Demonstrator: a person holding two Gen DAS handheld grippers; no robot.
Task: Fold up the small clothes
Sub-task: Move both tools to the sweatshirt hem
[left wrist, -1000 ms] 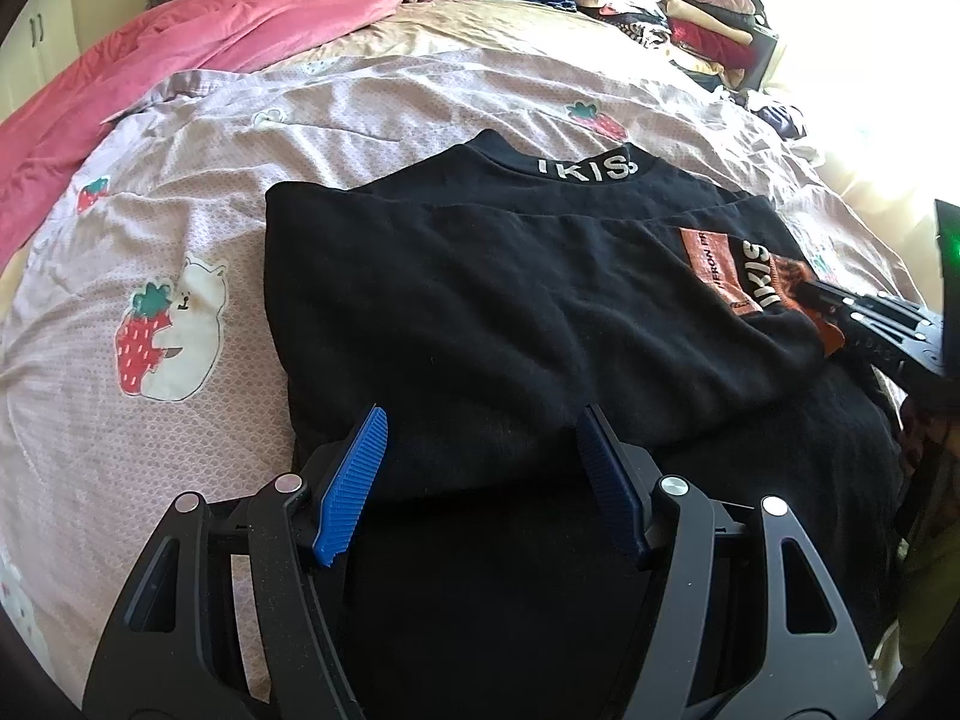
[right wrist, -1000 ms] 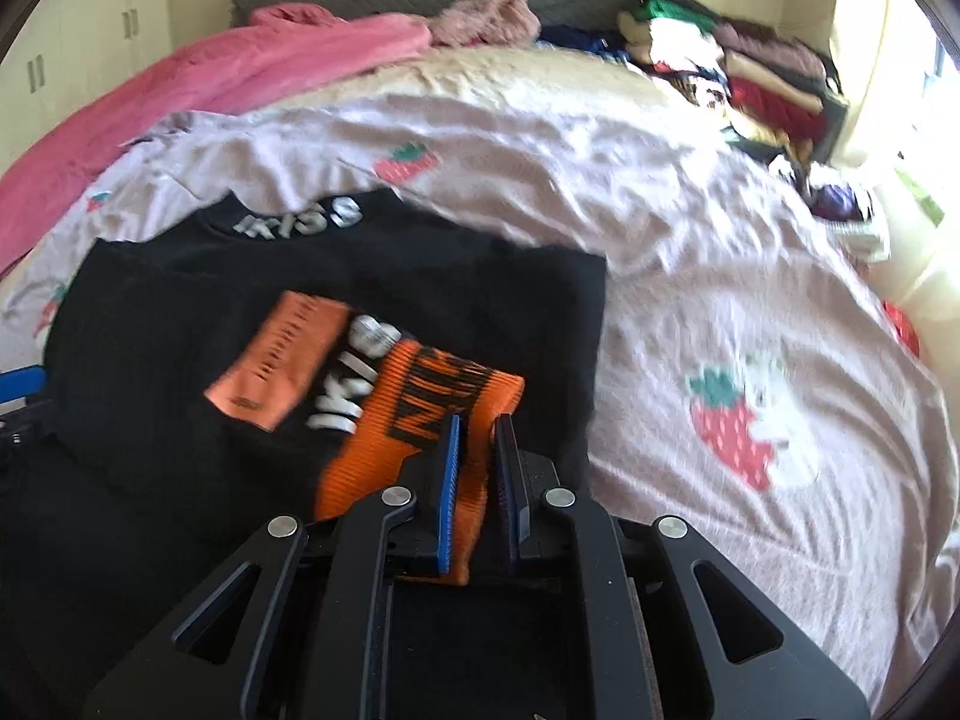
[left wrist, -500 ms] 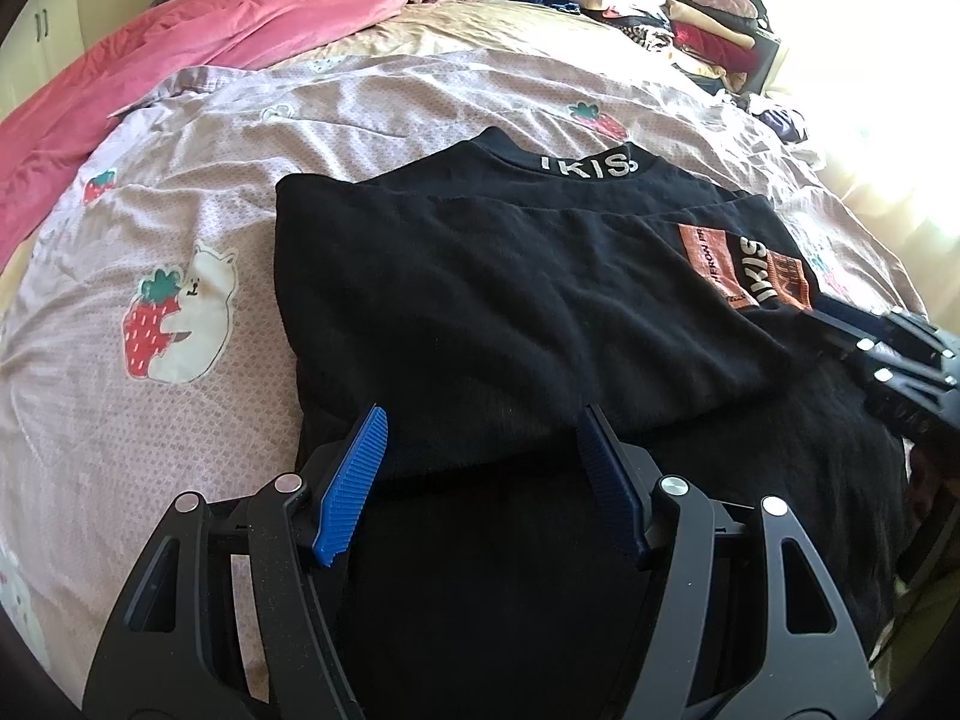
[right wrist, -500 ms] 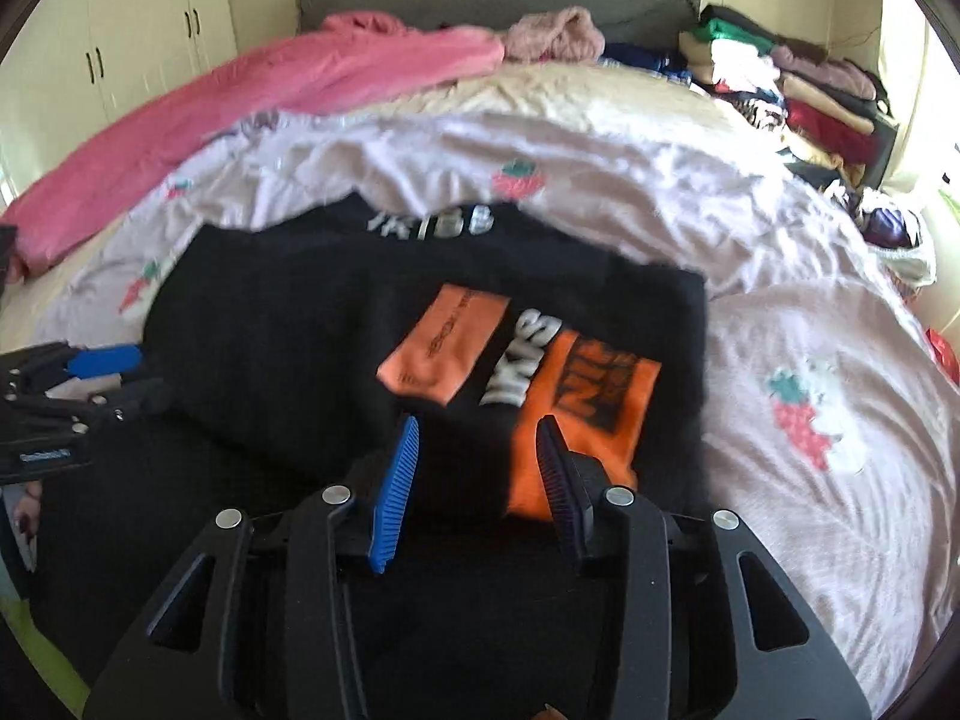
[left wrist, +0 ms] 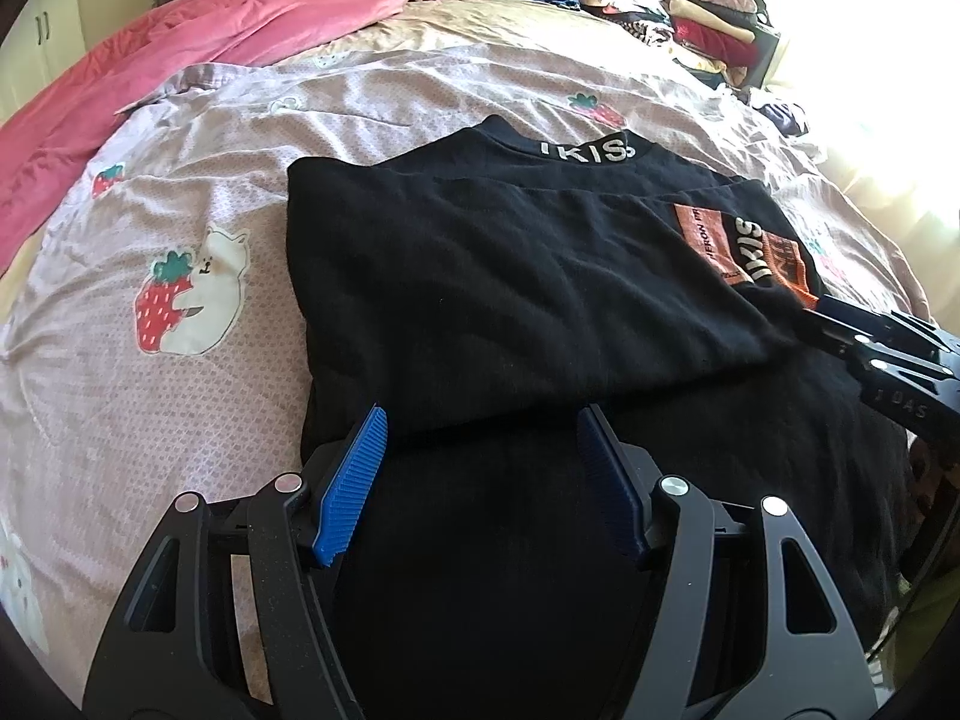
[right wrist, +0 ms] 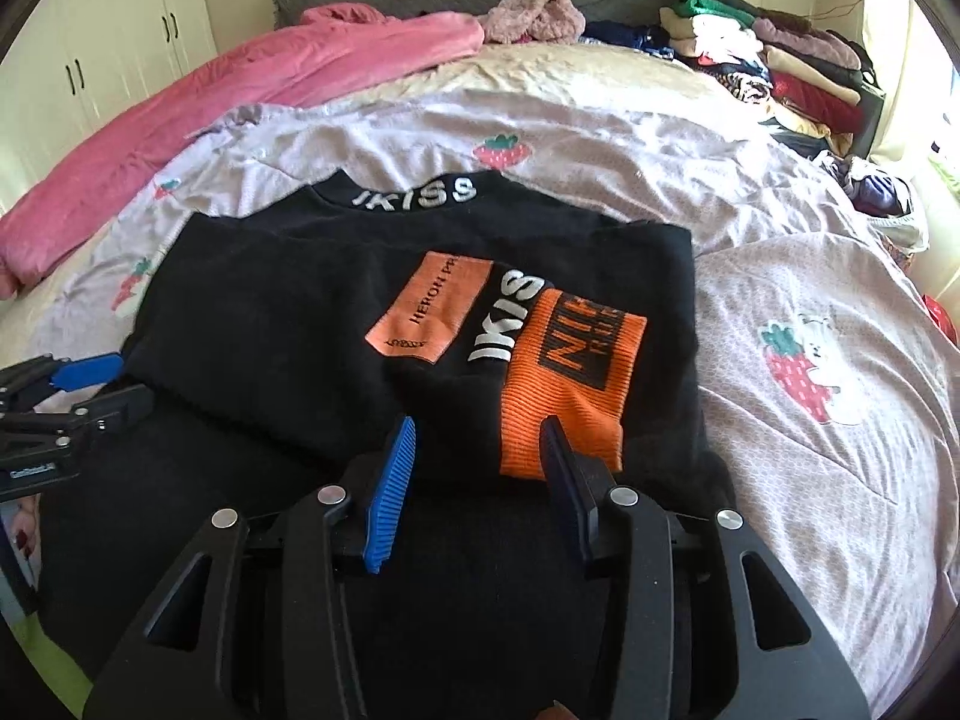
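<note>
A black sweatshirt (left wrist: 510, 276) with a white-lettered collar lies on the bed, sleeves folded over its body. Its orange cuff (right wrist: 570, 372) and an orange patch (right wrist: 432, 312) lie on top at the right. My left gripper (left wrist: 480, 468) is open and empty, just above the near fold edge at the sweatshirt's left. My right gripper (right wrist: 477, 474) is open and empty, just short of the orange cuff. The right gripper also shows in the left wrist view (left wrist: 870, 336), and the left gripper in the right wrist view (right wrist: 72, 384).
The bed has a pink strawberry-print sheet (left wrist: 180, 192). A pink blanket (left wrist: 180, 48) lies at the far left. A stack of folded clothes (right wrist: 780, 60) stands at the far right corner. White cupboards (right wrist: 90, 60) stand at the left.
My right gripper has let go of the orange cuff, opened and drawn back a little. The cuff now lies flat on the sweatshirt. My left gripper stays open, nearly still.
</note>
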